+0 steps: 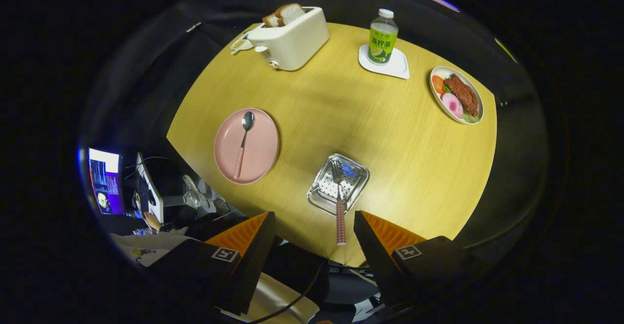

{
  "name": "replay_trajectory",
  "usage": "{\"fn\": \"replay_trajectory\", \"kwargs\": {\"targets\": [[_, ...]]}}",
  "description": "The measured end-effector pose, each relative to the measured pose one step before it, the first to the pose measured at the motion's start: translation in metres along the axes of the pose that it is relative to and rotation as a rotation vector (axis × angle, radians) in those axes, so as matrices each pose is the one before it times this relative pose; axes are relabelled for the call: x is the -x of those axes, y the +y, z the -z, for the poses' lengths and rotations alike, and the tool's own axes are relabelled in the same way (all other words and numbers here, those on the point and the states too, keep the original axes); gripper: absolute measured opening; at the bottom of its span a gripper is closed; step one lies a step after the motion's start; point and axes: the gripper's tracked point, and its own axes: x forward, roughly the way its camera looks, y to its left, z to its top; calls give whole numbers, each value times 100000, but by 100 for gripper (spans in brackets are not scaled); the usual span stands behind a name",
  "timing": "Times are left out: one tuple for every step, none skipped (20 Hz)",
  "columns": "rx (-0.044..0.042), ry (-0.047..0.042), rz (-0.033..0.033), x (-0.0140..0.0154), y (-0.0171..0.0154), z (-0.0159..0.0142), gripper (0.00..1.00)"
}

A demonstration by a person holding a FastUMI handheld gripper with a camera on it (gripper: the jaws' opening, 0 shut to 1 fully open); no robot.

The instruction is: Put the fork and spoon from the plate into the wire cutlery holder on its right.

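One of two pieces placed: fork (339, 202) lying in holder (338, 184), lower centre of frame, handle poking out over its near rim between the spread, empty fingers of the hand-held gripper (315, 229). Spoon (243, 143) left on pink plate (246, 145), centre left on counter (390, 134). Next, probably: swing left, drop over spoon handle, pinch.

The gripper (314, 226) hangs high with its two fingers (253, 238) spread wide apart, gripping nothing between them.
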Motion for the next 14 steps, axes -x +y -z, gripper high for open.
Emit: {"fn": "replay_trajectory", "kwargs": {"targets": [[993,-3162,120,232,851,-15,100],[541,-2449,224,181,843,178,100],[390,-3330,148,70,775,-19,100],[1105,-3673,134,20,826,-208,100],[1521,-3955,877,-77,747,-348,100],[1745,-3505,375,-229,1011,-242,100],[1730,-2929,352,-70,923,-293,100],[1308,-2952,551,-17,838,-286,100],[1149,-2582,184,-156,981,-315,100],[421,-2550,212,-264,907,-494,100],[240,-2365,252,-318,963,-485,100],[28,-1890,-43,-480,1102,-409,100],[-192,-1730,-528,-507,1118,-477,100],[-245,-1183,-576,-545,1246,-237,100]]}}
